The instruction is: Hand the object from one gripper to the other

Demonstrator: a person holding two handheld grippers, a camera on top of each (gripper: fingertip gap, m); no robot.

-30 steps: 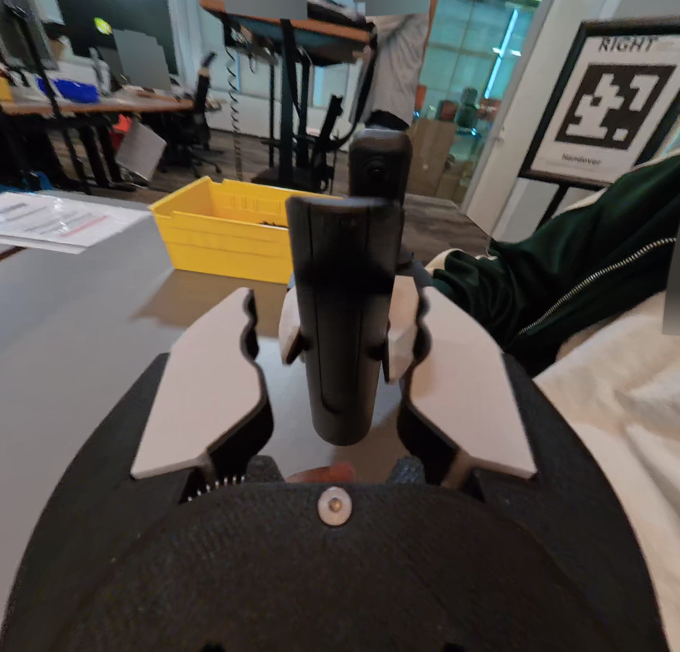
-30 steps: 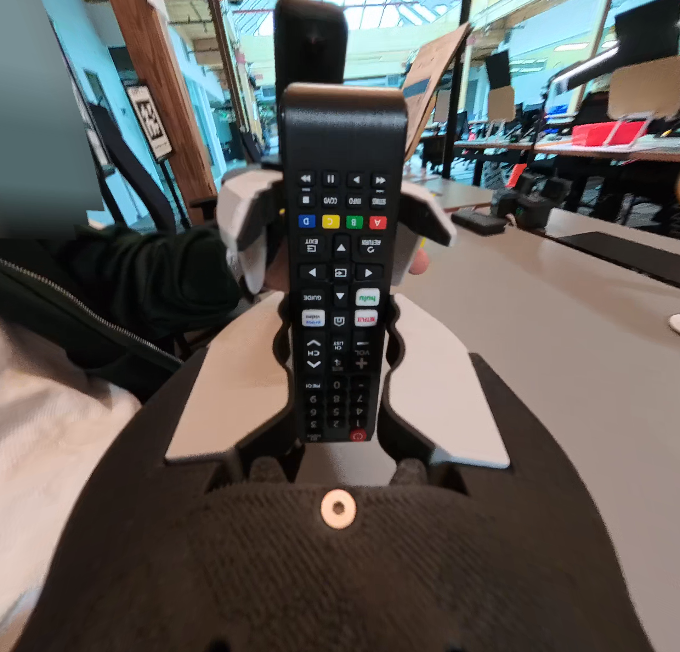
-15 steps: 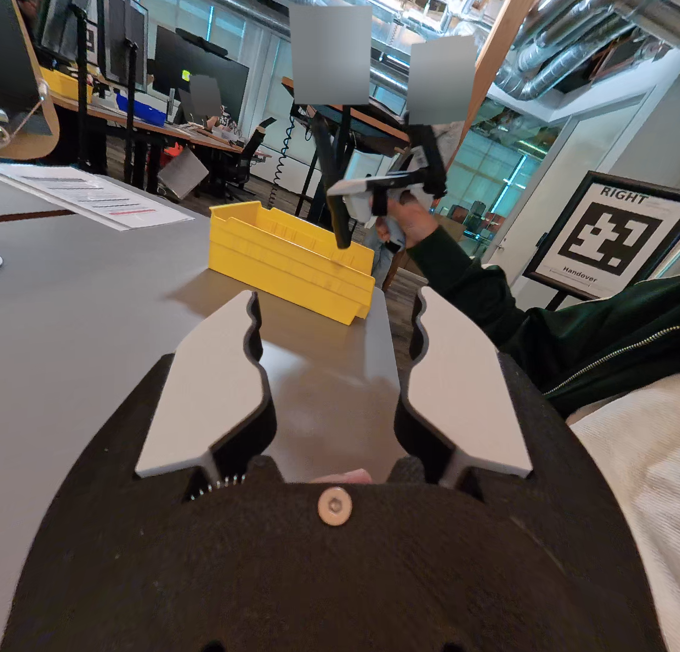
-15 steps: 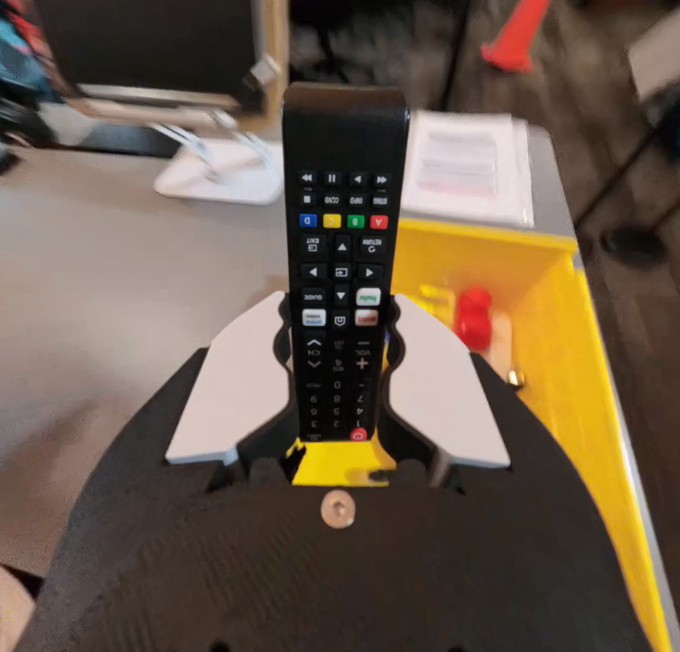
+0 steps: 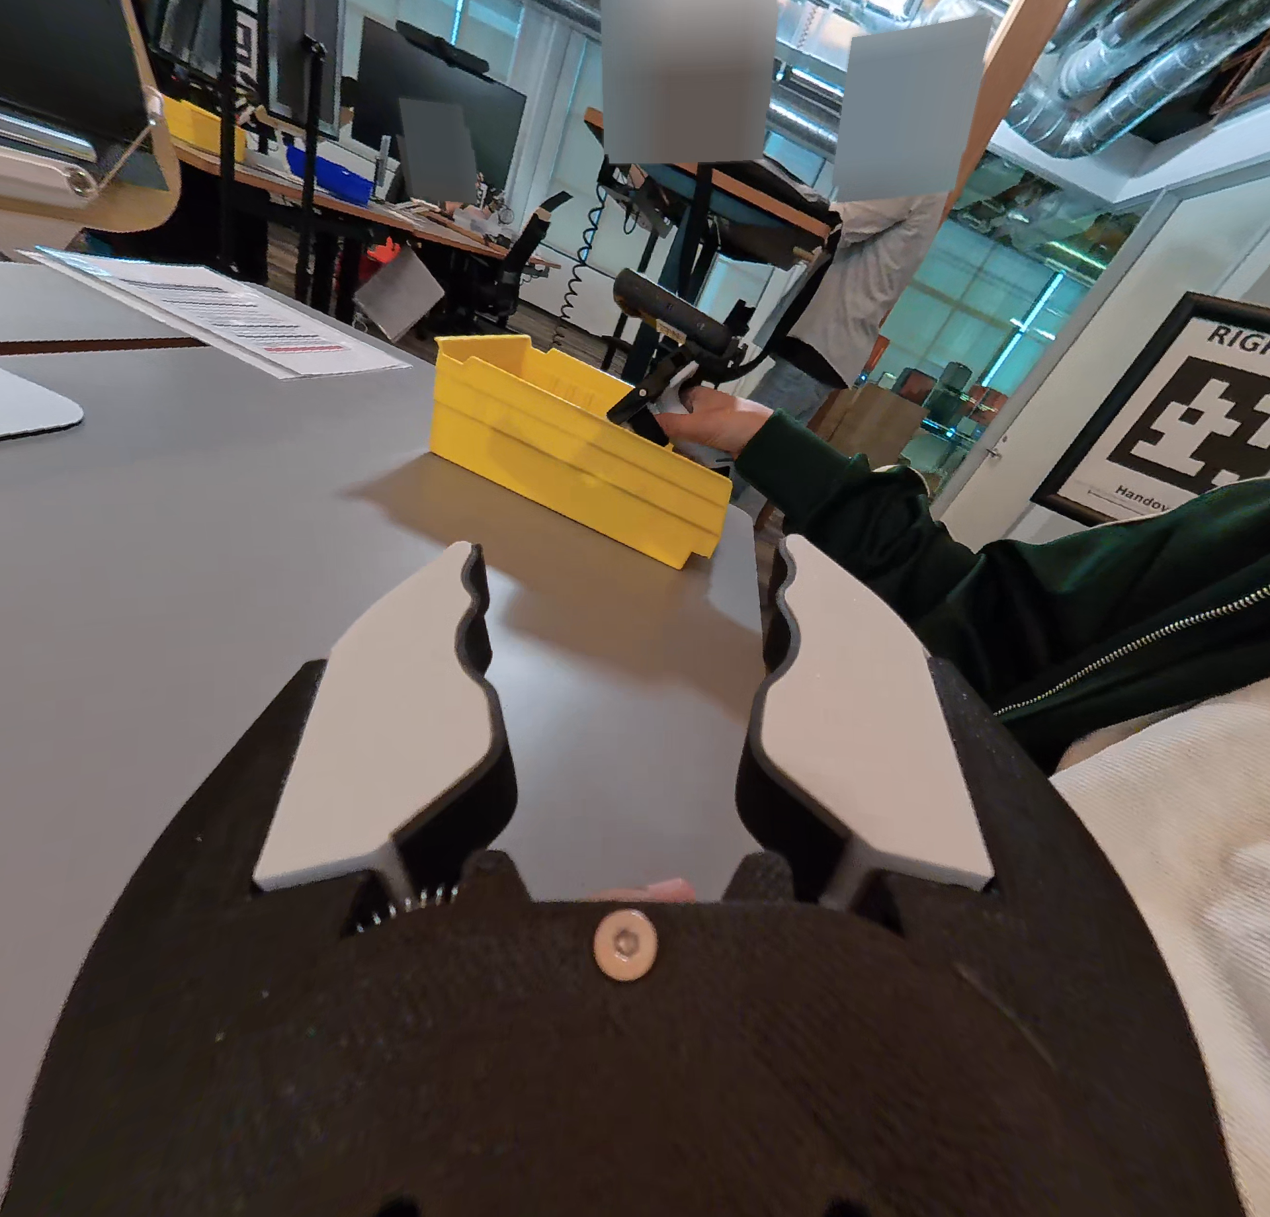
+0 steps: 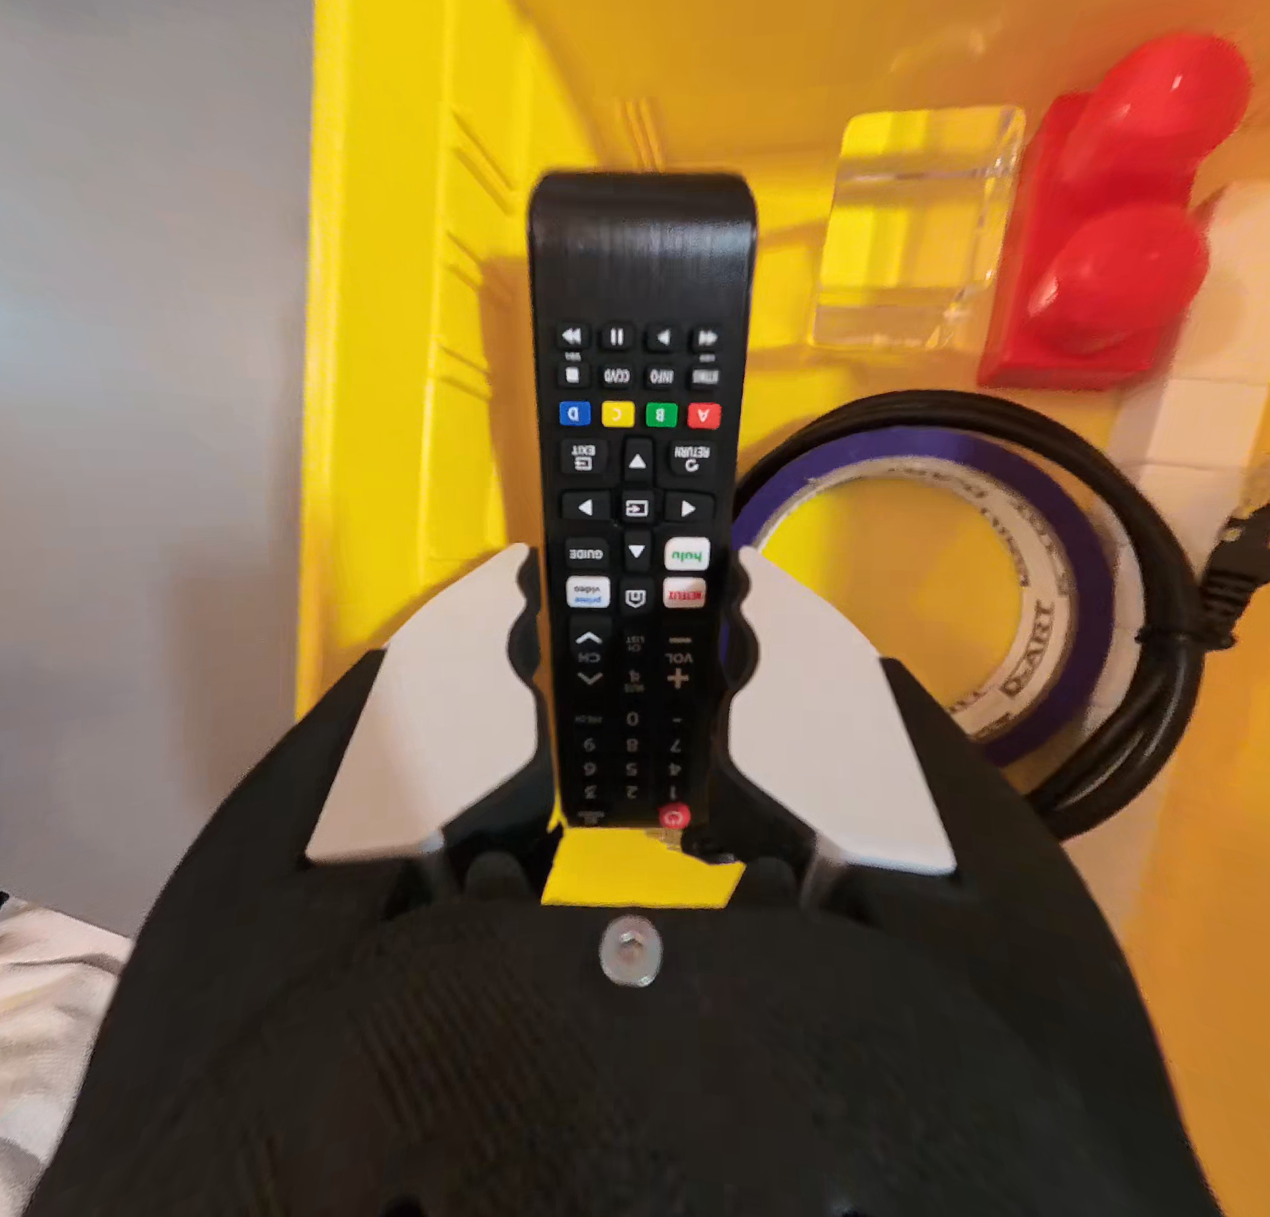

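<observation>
Right wrist view: the black remote (image 6: 639,497) is clamped between the right gripper (image 6: 636,559) fingers, held over the yellow bin (image 6: 385,291), where a tape roll (image 6: 1072,565), black cable (image 6: 1168,634), clear block (image 6: 914,222) and red piece (image 6: 1127,222) are seen. In the left wrist view, the left gripper (image 5: 629,559) is spread wide and empty above the grey table (image 5: 206,531).

R gripper (image 6: 636,559) clamping remote (image 6: 639,497), over yellow bin (image 6: 412,291)

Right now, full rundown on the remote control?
The remote control is a slim black plastic bar with a brushed-looking blank end pointing away, rows of buttons and four coloured keys facing the camera. The right gripper is clamped on its sides near the number pad, holding it over the yellow bin.
</observation>
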